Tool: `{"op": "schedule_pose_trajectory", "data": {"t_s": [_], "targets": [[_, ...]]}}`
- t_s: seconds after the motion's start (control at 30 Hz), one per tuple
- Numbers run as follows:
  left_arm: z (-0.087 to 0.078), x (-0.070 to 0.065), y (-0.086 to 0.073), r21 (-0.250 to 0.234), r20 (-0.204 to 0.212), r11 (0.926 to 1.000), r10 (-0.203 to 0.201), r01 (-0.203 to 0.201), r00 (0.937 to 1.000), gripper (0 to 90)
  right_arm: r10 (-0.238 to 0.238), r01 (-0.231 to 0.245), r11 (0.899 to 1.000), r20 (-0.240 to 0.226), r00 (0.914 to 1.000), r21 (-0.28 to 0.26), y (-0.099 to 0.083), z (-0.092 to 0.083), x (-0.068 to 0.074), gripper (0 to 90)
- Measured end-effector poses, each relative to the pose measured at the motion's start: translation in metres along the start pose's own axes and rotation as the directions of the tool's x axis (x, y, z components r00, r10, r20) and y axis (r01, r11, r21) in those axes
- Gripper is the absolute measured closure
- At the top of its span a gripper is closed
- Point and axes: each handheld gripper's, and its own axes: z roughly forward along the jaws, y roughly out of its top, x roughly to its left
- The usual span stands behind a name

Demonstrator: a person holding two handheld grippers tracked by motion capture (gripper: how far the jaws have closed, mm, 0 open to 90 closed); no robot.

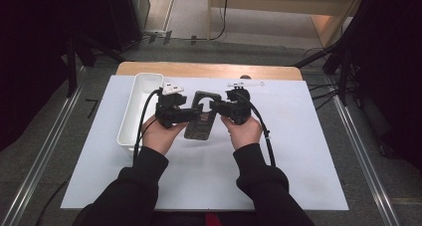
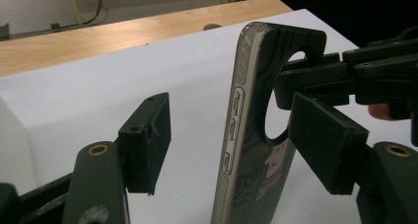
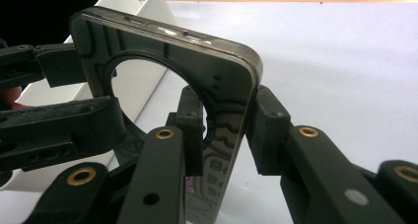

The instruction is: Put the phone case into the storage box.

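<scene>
A dark phone case [image 1: 199, 124] with a large round camera hole and a cartoon print hangs tilted above the white sheet, between both grippers. My right gripper [image 1: 215, 105] is shut on the case's top corner; in the right gripper view its pads [image 3: 268, 130] pinch the case [image 3: 197, 61] beside the hole, around the right gripper's midpoint [image 3: 229, 130]. My left gripper [image 1: 191, 111] stands open around the case [image 2: 256, 110]. One pad [image 2: 148, 140] is well apart from the button edge, and the other pad [image 2: 325, 140] lies close to the back. The left gripper [image 2: 236, 140] straddles the case.
A long white tray [image 1: 134, 111] lies at the left of the white sheet [image 1: 278, 161], close behind my left hand. The wooden table edge [image 1: 209, 69] runs along the far side. Dark stands and cables flank the table.
</scene>
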Motion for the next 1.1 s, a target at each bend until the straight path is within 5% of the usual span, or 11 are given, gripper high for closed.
{"op": "schedule_pose_trajectory", "data": {"t_s": [0.37, 0.77, 1.1], "targets": [[-0.001, -0.001, 0.000, -0.010, -0.062, 0.9997, 0.022, -0.023, 0.9979, 35.8, 0.014, -0.014, 1.000, 0.004, 0.9999, 0.006, 0.003, 0.010, 0.008, 69.2], [-0.001, -0.007, -0.002, -0.013, -0.120, 0.9963, 0.083, -0.085, 0.9892, 50.5, 0.017, -0.017, 1.000, 0.001, 0.9998, 0.001, 0.003, 0.010, 0.012, 69.2], [0.000, -0.009, -0.002, -0.011, -0.131, 0.9959, 0.088, -0.090, 0.9875, 56.4, 0.024, -0.024, 1.000, 0.000, 0.9997, 0.002, 0.003, 0.009, 0.014, 69.2]]}}
